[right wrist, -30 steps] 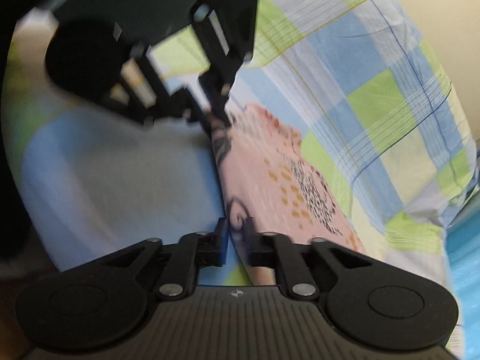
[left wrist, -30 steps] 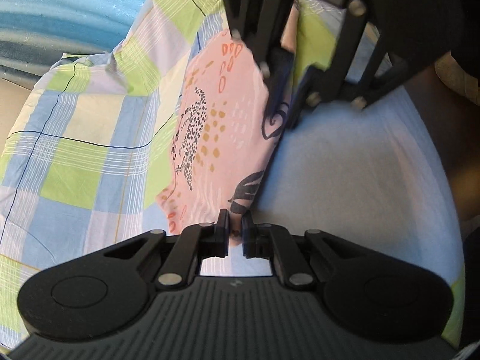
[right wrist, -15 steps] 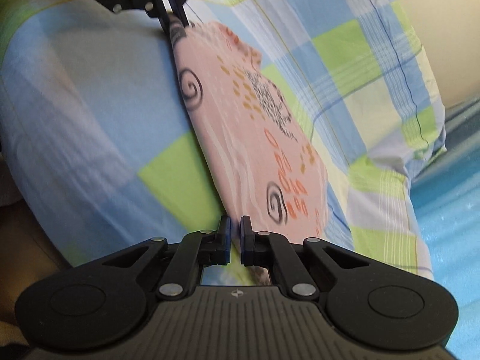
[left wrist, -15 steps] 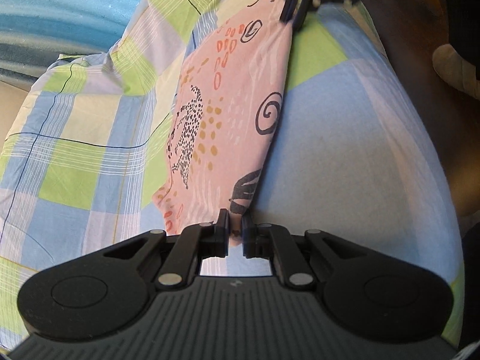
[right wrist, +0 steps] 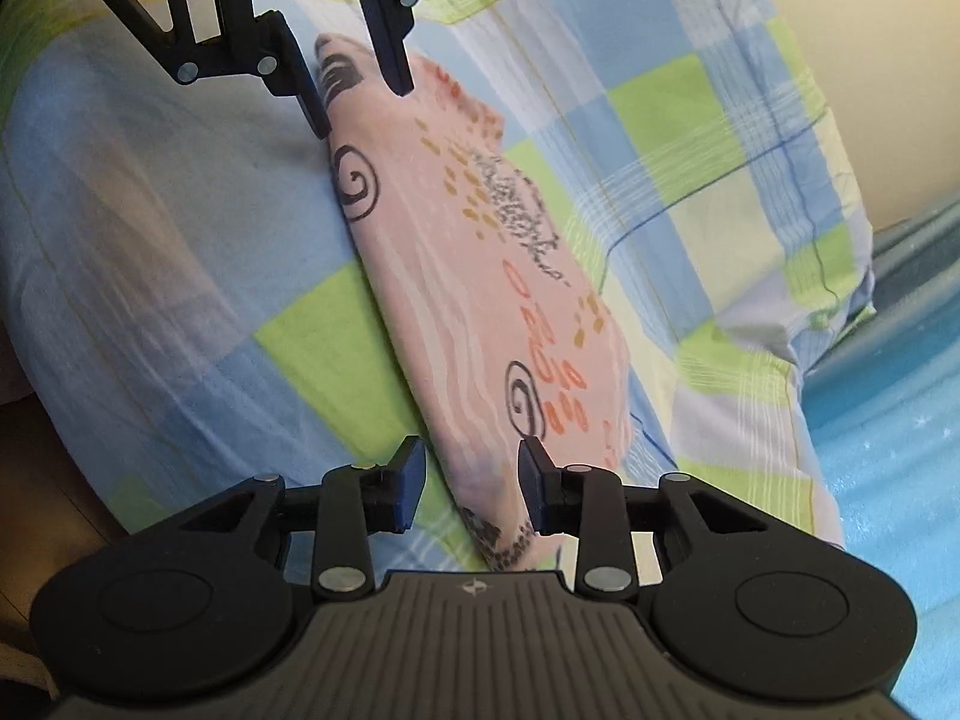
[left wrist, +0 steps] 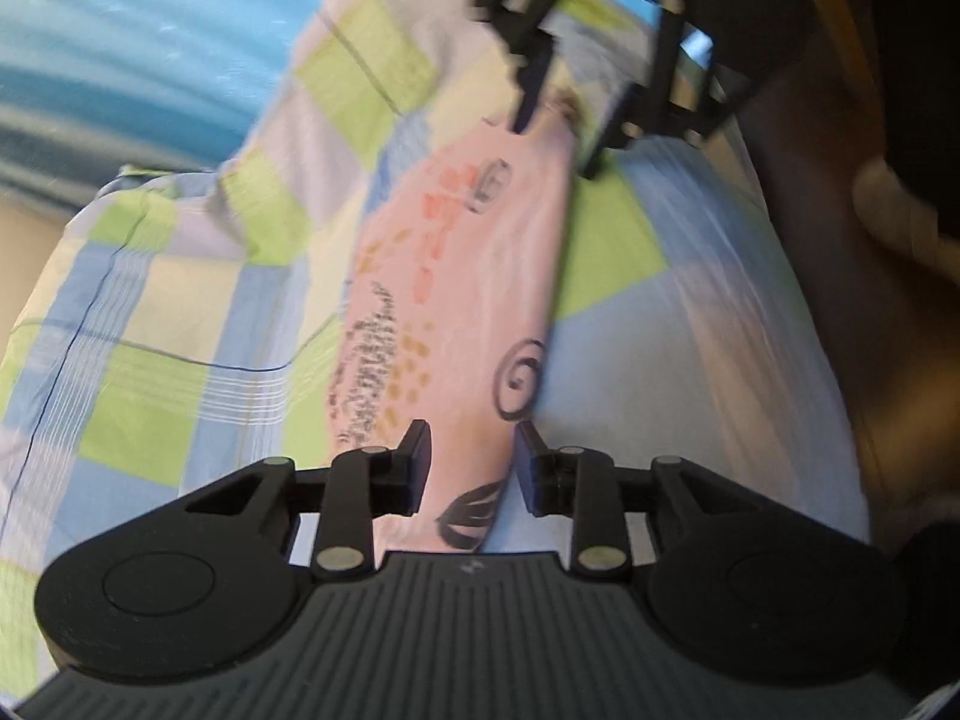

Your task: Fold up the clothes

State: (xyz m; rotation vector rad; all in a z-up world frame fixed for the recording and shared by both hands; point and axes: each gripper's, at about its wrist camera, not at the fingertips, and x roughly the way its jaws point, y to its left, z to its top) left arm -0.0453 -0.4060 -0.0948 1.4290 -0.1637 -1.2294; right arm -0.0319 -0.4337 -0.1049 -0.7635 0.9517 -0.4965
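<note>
Left wrist: left gripper [left wrist: 471, 456] fingers apart over folded pink garment [left wrist: 462, 300] | right gripper [right wrist: 471, 471] likewise spread, opposite end | garment flat on checked bedsheet [right wrist: 690, 138]

Checked bed sheet [right wrist: 690, 138]: cotton-like fabric in pale blue, lime green, cream and white squares crossed by thin dark-blue and white lines; covers a rounded, cushioned surface, lightly wrinkled, with one corner gathered into a fold at the edge [left wrist: 156, 192]. Blue surface [right wrist: 888, 432] beyond the sheet's edge: bright turquoise, speckled with small white flecks, streaked with darker bands in the left wrist view [left wrist: 120, 48]. Wall [right wrist: 840, 42]: plain, cream to beige, unmarked. Floor [left wrist: 900, 360]: dark brown, seen past the sheet's far side, blurred. Light: warm and soft, falling evenly, with faint shadows on the sheet.
</note>
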